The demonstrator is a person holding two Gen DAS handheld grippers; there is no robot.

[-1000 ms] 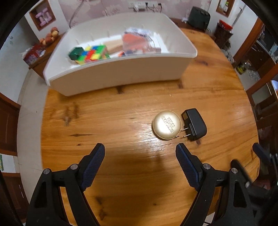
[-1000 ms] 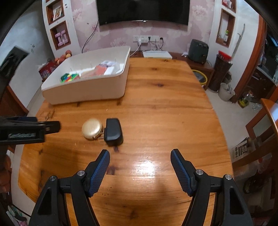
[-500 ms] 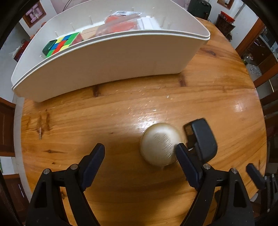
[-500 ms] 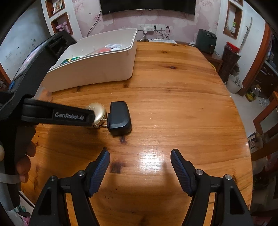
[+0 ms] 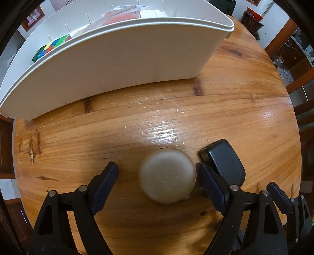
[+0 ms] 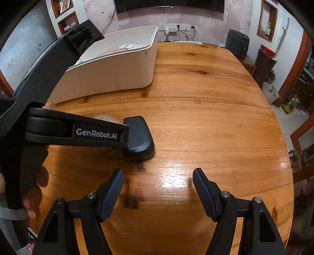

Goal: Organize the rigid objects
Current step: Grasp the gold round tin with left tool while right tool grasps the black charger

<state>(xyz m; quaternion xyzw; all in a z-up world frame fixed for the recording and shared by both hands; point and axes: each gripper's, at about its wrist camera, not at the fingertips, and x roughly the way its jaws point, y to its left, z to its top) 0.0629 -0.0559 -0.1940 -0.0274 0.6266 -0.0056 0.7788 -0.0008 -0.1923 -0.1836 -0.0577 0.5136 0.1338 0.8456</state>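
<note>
A round gold tin (image 5: 167, 175) lies on the wooden table between the open fingers of my left gripper (image 5: 158, 172), nearer the right finger; contact cannot be told. A black plug adapter (image 5: 225, 160) lies just right of the tin, behind the right finger. In the right wrist view the left gripper's arm covers most of the tin (image 6: 105, 118), with the adapter (image 6: 139, 137) beside it. My right gripper (image 6: 158, 181) is open and empty, above bare table nearer than the adapter. The white bin (image 5: 121, 58) stands behind.
The bin holds a colourful cube (image 5: 50, 48) and an orange packet (image 5: 121, 15). The bin also shows in the right wrist view (image 6: 117, 72). The table (image 6: 206, 109) stretches right to its rounded edge. A hand (image 6: 37, 188) holds the left gripper.
My left gripper has moved forward and down over the tin, which now sits between its fingers. The right gripper has come slightly closer to the adapter.
</note>
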